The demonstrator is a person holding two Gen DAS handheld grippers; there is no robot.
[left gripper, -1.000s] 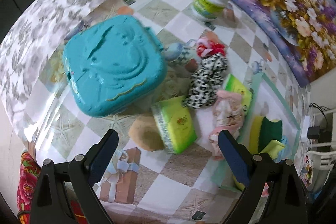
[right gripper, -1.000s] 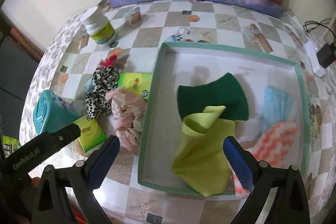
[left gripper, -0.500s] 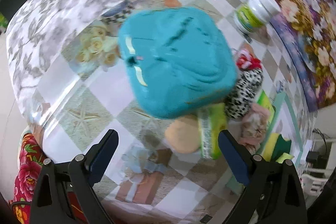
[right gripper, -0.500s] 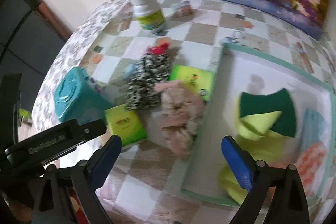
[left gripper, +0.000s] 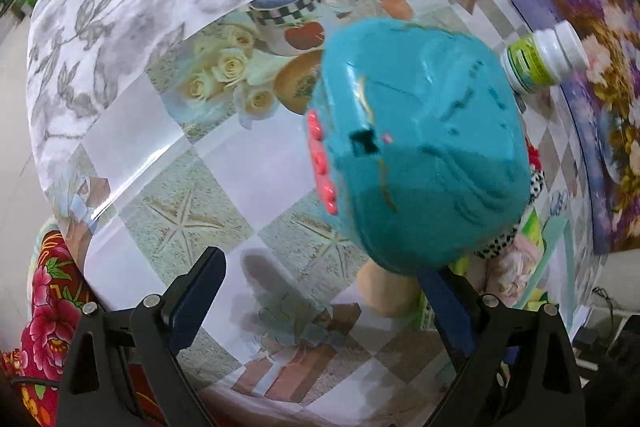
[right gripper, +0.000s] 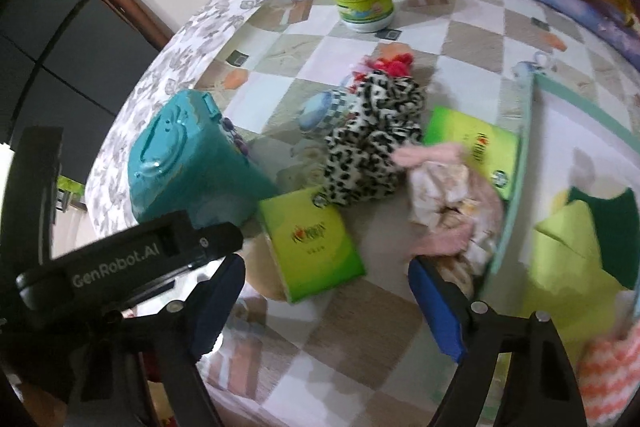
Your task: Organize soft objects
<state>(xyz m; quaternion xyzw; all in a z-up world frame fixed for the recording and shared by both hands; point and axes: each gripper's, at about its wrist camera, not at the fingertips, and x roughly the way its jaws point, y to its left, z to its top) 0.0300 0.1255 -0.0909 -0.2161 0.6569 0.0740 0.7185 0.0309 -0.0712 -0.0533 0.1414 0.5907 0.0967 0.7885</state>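
Closing our empty right tool [right gripper: 328, 301] over the pack [right gripper: 310, 237], we might miss the pink cloth [right gripper: 448, 211] beside the tray [right gripper: 510, 187]. Our left tool [left gripper: 320, 303] is wide, empty, and could bump the box [left gripper: 420, 163].

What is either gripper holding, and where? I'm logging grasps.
Nothing: the left gripper is open and empty; the right gripper is closing, nothing between its fingers.
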